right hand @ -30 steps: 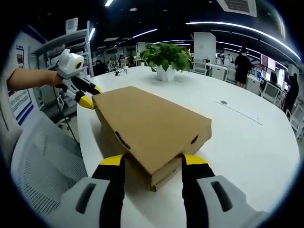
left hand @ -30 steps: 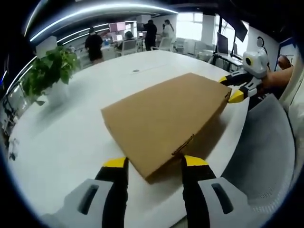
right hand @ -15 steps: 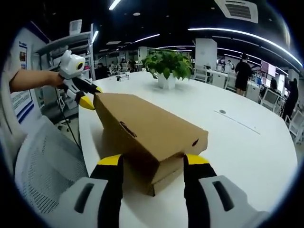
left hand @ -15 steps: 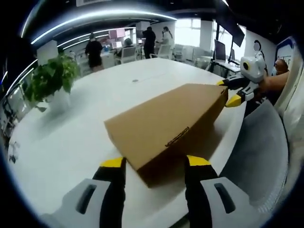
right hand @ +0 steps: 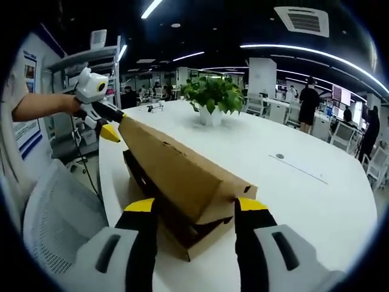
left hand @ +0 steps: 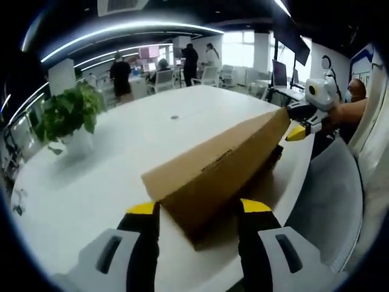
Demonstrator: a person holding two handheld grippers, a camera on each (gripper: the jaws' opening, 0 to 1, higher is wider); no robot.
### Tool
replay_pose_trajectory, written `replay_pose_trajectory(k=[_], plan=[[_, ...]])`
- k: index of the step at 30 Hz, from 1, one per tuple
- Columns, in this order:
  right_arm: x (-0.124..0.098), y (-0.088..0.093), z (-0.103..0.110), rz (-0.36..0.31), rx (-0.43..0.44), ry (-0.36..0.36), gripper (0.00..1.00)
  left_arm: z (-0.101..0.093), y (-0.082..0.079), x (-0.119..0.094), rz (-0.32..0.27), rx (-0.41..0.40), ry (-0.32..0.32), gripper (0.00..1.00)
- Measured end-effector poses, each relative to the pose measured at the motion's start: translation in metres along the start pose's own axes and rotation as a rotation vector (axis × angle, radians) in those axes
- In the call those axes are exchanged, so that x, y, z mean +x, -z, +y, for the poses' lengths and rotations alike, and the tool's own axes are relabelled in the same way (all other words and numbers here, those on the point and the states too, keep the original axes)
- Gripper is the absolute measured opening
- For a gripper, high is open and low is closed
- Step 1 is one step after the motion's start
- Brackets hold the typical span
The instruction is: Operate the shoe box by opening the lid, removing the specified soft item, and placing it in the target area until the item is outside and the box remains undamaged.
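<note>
Lid (left hand: 213, 164) lifted higher since before | both grippers at corners | no legible writing

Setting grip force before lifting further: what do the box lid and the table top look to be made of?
Box lid: plain brown cardboard, matte, with a cut slot and folded edges; probably thin and crushable. Table: smooth white surface, slightly glossy; laminate or painted board, cannot tell which.

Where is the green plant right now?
In the left gripper view the potted plant stands at the left on the white table, beyond the cardboard box.
</note>
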State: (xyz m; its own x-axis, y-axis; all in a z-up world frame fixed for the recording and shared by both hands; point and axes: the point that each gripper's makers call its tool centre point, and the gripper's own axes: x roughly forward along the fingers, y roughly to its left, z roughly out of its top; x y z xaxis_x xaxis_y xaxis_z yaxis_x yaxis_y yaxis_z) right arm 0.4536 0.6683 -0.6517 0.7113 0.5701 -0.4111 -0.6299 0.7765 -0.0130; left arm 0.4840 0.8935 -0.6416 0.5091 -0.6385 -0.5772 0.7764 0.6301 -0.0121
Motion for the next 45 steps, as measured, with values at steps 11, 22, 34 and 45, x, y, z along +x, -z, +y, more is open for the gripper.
replay_pose_trajectory(k=[11,22,34,45], plan=[[0.003,-0.024,-0.017,-0.033,-0.033,0.007,0.45,0.016,-0.028,0.0,-0.04,0.025,-0.015,0.49],[0.012,-0.04,-0.032,-0.042,-0.083,0.009,0.47,0.037,-0.05,0.005,-0.082,0.045,-0.056,0.38],[0.02,-0.051,-0.046,-0.056,-0.088,0.018,0.47,0.067,-0.068,0.013,-0.1,0.06,-0.14,0.19],[0.027,-0.057,-0.061,-0.062,-0.087,0.031,0.42,0.09,-0.077,0.019,-0.104,0.062,-0.202,0.04]])
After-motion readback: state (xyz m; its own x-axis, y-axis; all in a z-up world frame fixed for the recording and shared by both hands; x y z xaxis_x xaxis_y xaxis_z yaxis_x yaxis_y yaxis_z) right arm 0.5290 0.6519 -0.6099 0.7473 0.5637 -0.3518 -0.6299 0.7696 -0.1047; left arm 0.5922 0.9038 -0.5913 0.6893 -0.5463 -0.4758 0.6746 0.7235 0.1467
